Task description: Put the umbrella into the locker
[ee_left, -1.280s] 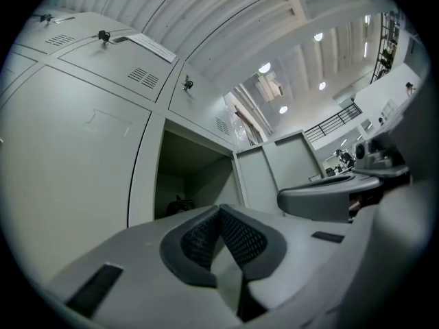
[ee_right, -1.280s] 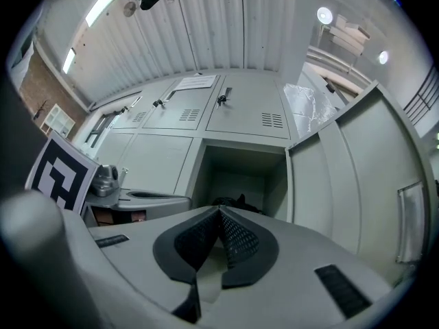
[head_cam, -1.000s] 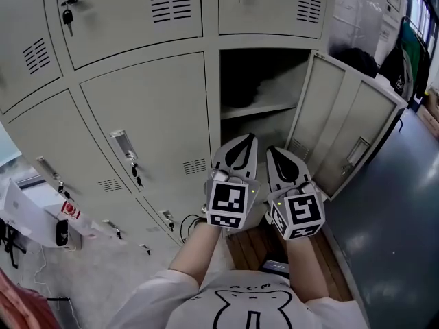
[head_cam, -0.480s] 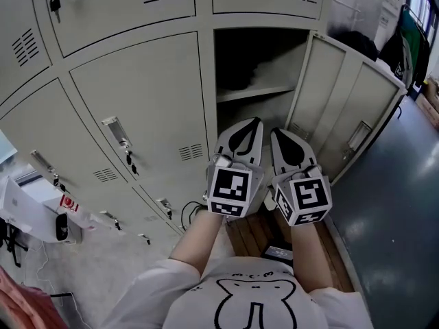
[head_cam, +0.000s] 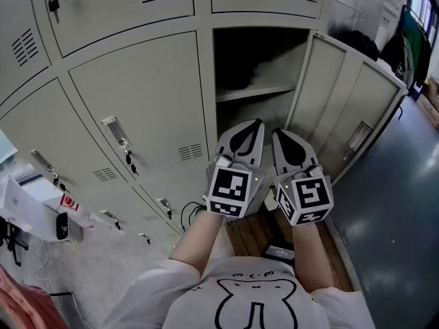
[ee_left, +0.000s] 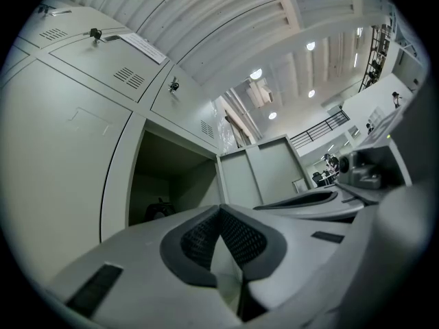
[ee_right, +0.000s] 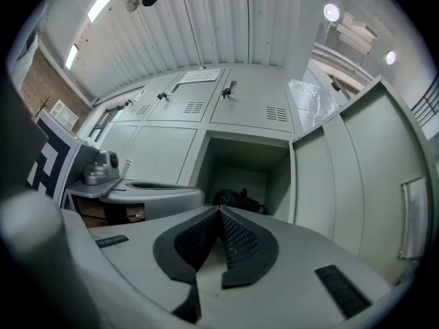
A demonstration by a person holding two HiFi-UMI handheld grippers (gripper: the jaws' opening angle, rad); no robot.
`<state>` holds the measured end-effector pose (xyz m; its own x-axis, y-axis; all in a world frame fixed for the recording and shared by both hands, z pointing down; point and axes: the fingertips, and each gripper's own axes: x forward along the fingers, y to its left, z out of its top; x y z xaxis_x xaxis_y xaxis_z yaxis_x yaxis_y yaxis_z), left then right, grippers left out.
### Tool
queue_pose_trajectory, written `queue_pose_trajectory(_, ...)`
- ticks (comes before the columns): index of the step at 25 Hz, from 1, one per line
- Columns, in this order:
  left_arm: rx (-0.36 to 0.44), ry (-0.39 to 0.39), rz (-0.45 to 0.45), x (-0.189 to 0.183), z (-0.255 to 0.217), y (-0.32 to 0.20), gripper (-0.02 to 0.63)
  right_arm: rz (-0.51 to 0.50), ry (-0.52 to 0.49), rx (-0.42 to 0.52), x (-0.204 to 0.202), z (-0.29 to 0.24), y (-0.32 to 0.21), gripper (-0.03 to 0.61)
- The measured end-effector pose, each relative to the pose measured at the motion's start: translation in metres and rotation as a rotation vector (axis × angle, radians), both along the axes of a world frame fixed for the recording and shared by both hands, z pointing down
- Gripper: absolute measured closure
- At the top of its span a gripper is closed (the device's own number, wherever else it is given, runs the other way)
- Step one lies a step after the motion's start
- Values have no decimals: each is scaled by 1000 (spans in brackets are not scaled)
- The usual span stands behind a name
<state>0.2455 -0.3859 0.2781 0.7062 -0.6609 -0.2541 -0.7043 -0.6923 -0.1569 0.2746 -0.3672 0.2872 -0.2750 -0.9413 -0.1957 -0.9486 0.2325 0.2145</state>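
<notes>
One locker [head_cam: 260, 67] stands open, its door [head_cam: 350, 115] swung out to the right. On its shelf lies a dark bundled thing that looks like a folded umbrella [head_cam: 236, 79]. It also shows in the right gripper view as the umbrella [ee_right: 236, 199] and in the left gripper view as a dark shape [ee_left: 159, 210]. My left gripper [head_cam: 256, 122] and right gripper [head_cam: 277, 132] are held side by side just below the opening and point at it. Both are shut with nothing between the jaws. The same shows at the left gripper [ee_left: 219, 210] and the right gripper [ee_right: 219, 210].
Closed lockers with keys in their locks [head_cam: 127, 157] fill the wall to the left and above. A white box [head_cam: 34, 218] sits on the floor at lower left. Wooden boards [head_cam: 250, 237] lie under my hands. Dark floor [head_cam: 391, 238] runs along the right, with dark bags [head_cam: 357, 57] behind the door.
The head view shifted slightly, so the lockers sit a bit lower and further left in the picture. Both grippers stay side by side and shut, in front of the open locker.
</notes>
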Motion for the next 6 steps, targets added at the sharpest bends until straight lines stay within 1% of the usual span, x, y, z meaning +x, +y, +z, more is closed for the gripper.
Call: queue_pose_trajectory(6, 11, -21, -3, 3, 2, 1, 595, -4, 3, -7, 2, 1, 0, 560)
